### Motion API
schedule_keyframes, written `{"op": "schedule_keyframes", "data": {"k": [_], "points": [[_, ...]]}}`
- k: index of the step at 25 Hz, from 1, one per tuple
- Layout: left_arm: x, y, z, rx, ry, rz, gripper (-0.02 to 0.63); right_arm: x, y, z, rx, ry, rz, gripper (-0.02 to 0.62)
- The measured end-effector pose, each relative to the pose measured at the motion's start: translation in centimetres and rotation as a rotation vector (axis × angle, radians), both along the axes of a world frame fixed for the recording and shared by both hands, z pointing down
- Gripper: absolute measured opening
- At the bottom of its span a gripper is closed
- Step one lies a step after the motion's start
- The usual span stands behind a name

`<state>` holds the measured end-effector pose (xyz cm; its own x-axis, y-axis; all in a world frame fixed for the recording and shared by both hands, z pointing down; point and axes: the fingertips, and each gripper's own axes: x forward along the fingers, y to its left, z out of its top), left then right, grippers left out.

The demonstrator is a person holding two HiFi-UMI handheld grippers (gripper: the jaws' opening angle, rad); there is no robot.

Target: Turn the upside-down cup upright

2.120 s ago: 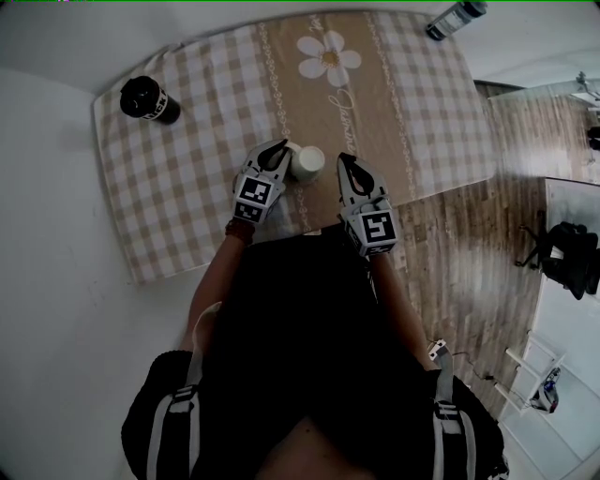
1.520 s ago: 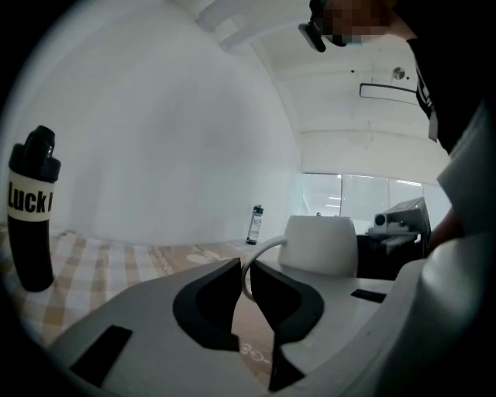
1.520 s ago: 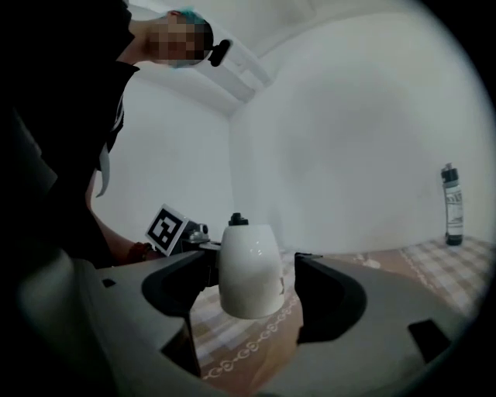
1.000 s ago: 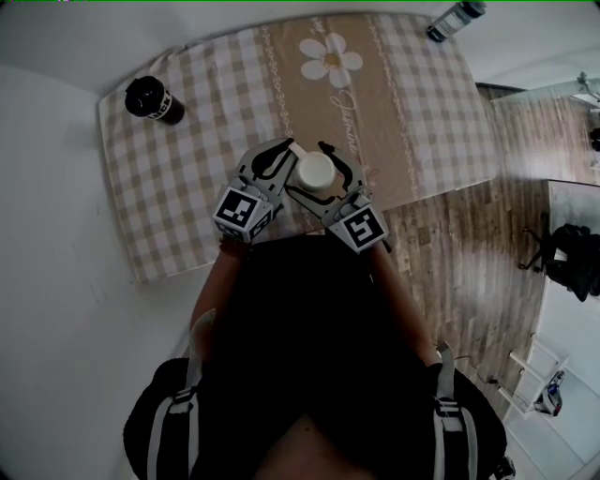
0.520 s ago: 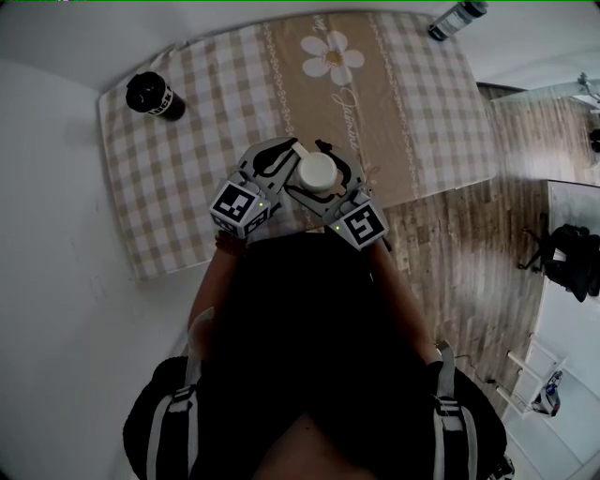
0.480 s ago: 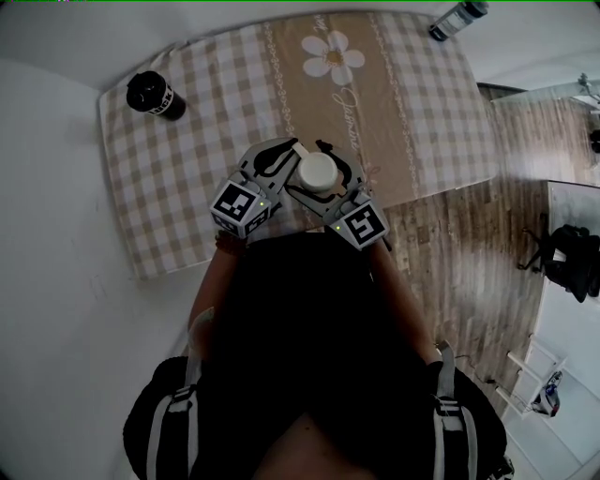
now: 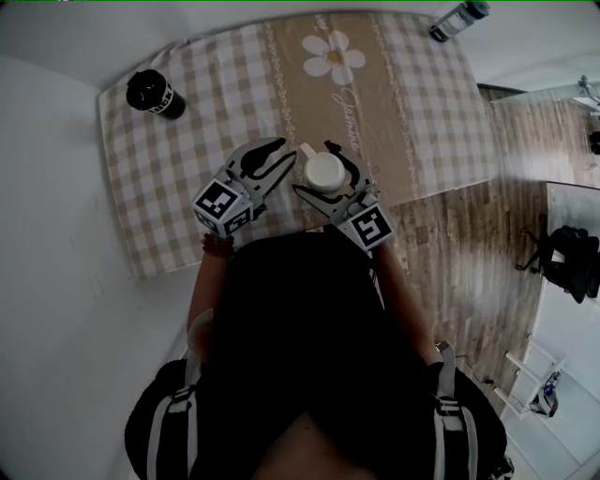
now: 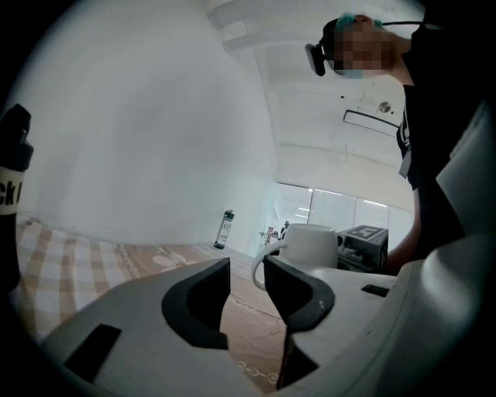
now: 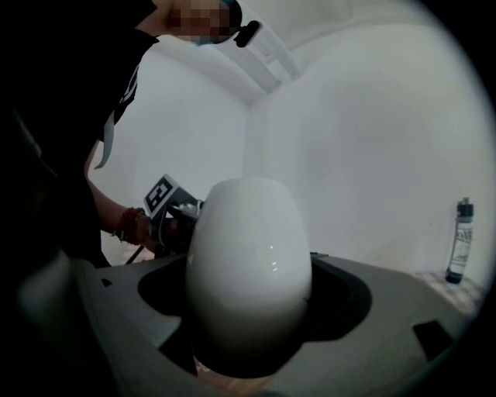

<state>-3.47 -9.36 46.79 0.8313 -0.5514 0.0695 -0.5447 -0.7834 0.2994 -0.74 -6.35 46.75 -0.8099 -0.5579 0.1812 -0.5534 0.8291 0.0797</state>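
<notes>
A white cup (image 7: 322, 169) sits between the jaws of my right gripper (image 7: 323, 177), near the front edge of the table; its closed base faces up. In the right gripper view the cup (image 9: 248, 248) fills the gap and both pads press its sides. My left gripper (image 7: 273, 155) is just left of the cup and apart from it, its jaws opening with nothing between them. In the left gripper view the cup (image 8: 311, 245) and its handle show behind and right of the left gripper (image 8: 246, 281).
A checked tablecloth (image 7: 197, 141) with a daisy print (image 7: 330, 54) covers the table. A black bottle (image 7: 155, 96) stands at the far left corner and a dark bottle (image 7: 457, 19) at the far right corner. Wooden floor (image 7: 469, 234) lies to the right.
My left gripper has let go at the cup's handle, spread its jaws and drawn away to the left. The right gripper still holds the cup in about the same place.
</notes>
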Motion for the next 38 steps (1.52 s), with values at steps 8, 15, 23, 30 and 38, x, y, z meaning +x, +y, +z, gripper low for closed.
{"op": "schedule_keyframes", "data": {"k": [8,15,23,30,38], "points": [[0.4,2.0,-3.9,0.031,0.033,0.023,0.253,0.6,-1.3,0.9,0.092,0.163,0.087,0.416],[3.0,3.5,-3.1,0.019,-0.019,0.1,0.364,0.9,-2.6,1.3,0.131,0.234,0.178,0.416],[4.0,1.9,-2.2,-0.047,-0.062,0.034,0.373,-0.6,-2.5,1.8,0.186,0.341,0.161,0.416],[4.4,1.9,-0.5,-0.255,0.036,0.056,0.388,-0.5,-2.6,1.1,0.352,0.478,0.184,0.414],[4.6,1.4,-1.0,-0.292,0.105,0.058,0.391,-2.1,-1.9,0.8,0.51,0.59,0.136,0.414]]}}
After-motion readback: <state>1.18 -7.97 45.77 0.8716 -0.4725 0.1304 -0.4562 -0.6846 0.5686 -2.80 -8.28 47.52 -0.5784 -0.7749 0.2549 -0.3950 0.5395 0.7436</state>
